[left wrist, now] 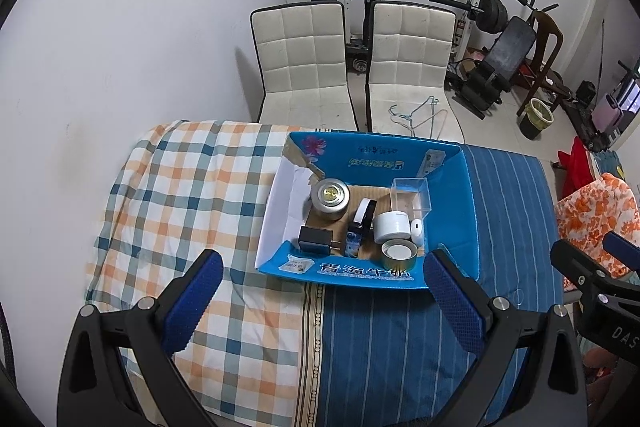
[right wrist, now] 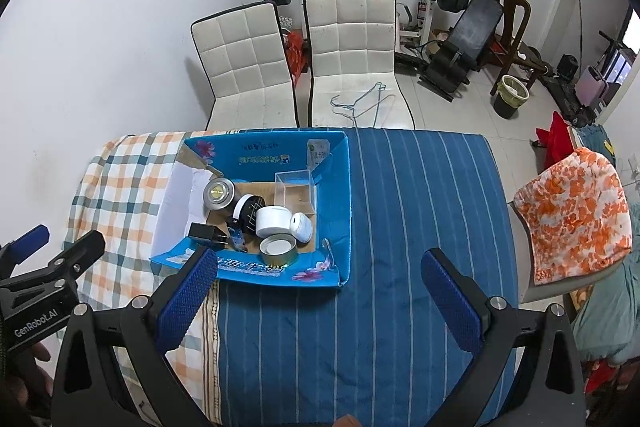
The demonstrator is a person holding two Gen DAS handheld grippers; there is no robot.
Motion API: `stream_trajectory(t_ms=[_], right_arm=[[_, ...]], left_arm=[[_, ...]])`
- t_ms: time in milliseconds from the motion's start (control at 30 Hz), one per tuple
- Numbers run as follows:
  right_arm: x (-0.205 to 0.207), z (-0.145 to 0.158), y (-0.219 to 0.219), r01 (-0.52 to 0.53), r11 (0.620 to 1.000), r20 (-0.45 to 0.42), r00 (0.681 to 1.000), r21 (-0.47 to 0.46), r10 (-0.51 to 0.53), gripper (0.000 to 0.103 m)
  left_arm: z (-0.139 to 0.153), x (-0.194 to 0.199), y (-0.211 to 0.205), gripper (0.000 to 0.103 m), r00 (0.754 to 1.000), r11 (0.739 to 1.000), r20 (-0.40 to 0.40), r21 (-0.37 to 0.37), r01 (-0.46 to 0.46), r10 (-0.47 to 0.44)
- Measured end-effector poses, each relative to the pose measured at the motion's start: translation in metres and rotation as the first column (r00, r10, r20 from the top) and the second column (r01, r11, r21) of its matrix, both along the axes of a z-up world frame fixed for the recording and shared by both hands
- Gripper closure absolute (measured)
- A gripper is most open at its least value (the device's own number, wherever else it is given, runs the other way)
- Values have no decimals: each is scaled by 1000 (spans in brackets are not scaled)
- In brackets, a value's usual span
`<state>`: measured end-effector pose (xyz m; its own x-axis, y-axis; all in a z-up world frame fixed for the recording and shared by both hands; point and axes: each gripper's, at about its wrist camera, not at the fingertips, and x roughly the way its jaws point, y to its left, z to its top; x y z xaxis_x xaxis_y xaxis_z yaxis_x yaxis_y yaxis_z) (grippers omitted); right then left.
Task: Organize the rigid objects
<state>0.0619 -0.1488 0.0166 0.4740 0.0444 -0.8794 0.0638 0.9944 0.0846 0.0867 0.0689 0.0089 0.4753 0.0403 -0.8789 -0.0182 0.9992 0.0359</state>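
Left claw: your left gripper (left wrist: pixel 322 277) is spread wide with nothing between its blue ribbed pads (left wrist: pixel 196 303), hovering just short of the box's near wall.
Right claw: your right gripper (right wrist: pixel 320 281) is equally wide and empty, over the blue striped cloth (right wrist: pixel 400 227), its left pad overlapping the box's near wall in view.
Box: the open blue cardboard box (left wrist: pixel 468 203) sits on the table where the striped cloth meets the orange-and-blue checked cloth (left wrist: pixel 192 187).
Contents: inside lie a round silver metal tin (left wrist: pixel 330 199), a black plug adapter (left wrist: pixel 315 240), a white cylinder (left wrist: pixel 392 227), a clear plastic cube (left wrist: pixel 412 197), a small white rounded piece (left wrist: pixel 417 230) and a gold-rimmed tape roll (left wrist: pixel 399 254).
Beyond: two white padded chairs (left wrist: pixel 304 63) stand behind the table.
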Motion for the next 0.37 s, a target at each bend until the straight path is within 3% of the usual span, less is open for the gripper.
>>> stream_trajectory(t_ms=[367], right_arm=[[0,-1,-2,4,1000,-3,1000,-5,-4,0]], left_arm=[[0,-2,3,0,1000,1000,7,-3,-8,8]])
